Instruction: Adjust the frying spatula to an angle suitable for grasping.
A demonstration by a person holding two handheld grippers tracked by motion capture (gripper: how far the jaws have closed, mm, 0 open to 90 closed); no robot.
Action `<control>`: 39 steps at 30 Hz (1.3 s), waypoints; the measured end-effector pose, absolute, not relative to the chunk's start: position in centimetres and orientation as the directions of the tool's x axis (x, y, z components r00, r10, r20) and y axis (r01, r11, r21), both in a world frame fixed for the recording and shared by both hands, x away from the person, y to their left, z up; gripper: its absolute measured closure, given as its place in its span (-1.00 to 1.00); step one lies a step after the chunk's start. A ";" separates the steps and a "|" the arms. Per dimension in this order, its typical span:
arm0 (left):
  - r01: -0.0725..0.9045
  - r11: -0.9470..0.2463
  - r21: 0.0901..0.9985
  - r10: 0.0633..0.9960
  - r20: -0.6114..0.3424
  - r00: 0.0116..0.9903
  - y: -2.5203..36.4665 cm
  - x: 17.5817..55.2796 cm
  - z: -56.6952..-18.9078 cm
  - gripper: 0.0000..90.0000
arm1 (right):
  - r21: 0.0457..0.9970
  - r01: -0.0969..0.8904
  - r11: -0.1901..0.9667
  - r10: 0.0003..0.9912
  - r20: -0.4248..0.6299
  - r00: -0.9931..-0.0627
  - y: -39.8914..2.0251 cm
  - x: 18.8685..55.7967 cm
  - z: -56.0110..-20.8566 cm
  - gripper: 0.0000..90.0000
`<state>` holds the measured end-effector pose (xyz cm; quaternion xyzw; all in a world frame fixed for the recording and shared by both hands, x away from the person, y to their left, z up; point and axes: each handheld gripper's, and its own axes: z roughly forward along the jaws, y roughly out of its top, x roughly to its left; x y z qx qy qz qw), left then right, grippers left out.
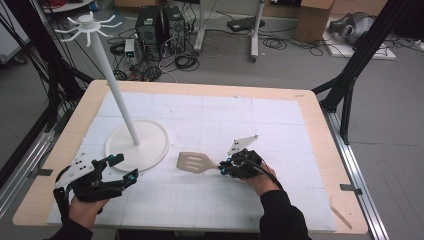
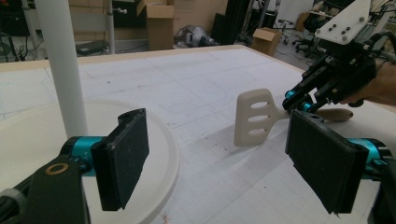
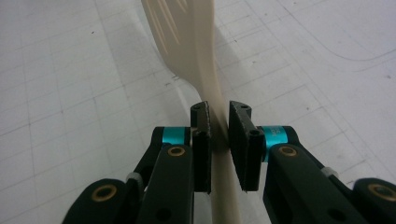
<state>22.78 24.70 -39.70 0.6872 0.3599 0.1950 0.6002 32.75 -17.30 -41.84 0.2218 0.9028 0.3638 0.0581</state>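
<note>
Two tools: right tool (image 3: 219,126) clamps the spatula (image 3: 187,37) handle; left tool (image 2: 224,163) gapes empty.

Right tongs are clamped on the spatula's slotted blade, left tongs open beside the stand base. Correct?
Not quite. The right tongs clamp the spatula on its handle, just behind the slotted blade; the right gripper view shows it. The left tongs are open beside the stand base.
</note>
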 end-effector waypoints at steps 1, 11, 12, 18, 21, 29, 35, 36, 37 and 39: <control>0.260 -0.021 0.965 0.729 -0.163 0.665 24.7 22.8 -39.7 -0.51 | 0.683 0.358 0.637 0.441 0.057 -0.896 -17.3 32.9 -41.9 0.76; 0.261 -0.019 0.965 0.732 -0.164 0.661 24.7 22.8 -39.7 -0.51 | 0.642 0.393 0.658 0.451 0.081 -0.889 -16.7 34.0 -43.4 0.69; 0.261 -0.019 0.965 0.732 -0.165 0.662 24.7 22.8 -39.7 -0.51 | 0.643 0.392 0.657 0.449 0.084 -0.890 -16.7 34.1 -43.4 0.69; 0.263 -0.023 0.965 0.729 -0.164 0.664 24.7 22.8 -39.7 -0.51 | 0.649 0.389 0.654 0.444 0.087 -0.892 -16.7 34.1 -43.5 0.71; 0.262 -0.022 0.965 0.729 -0.164 0.665 24.7 22.8 -39.7 -0.51 | 0.656 0.375 0.655 0.424 0.091 -0.901 -16.7 34.2 -43.6 0.72; 0.264 -0.017 0.964 0.732 -0.168 0.661 24.8 22.8 -39.7 -0.51 | 0.675 0.244 0.696 0.267 0.072 -0.961 -14.1 33.5 -43.4 0.73; 0.264 -0.031 0.964 0.724 -0.160 0.671 24.8 22.8 -39.7 -0.43 | 0.672 0.224 0.706 0.225 0.086 -0.970 -12.9 33.1 -43.3 0.69; 0.265 -0.031 0.964 0.722 -0.161 0.672 24.8 22.8 -39.7 -0.42 | 0.678 0.235 0.697 0.240 0.089 -0.967 -12.9 33.1 -43.3 0.53; 0.264 -0.031 0.964 0.722 -0.161 0.673 24.7 22.8 -39.8 -0.41 | 0.678 0.260 0.688 0.273 0.090 -0.958 -12.9 32.9 -43.1 0.29; 0.265 -0.032 0.964 0.722 -0.161 0.673 24.7 22.8 -39.8 -0.39 | 0.709 0.281 0.647 0.340 0.062 -0.939 -13.6 32.3 -42.1 0.13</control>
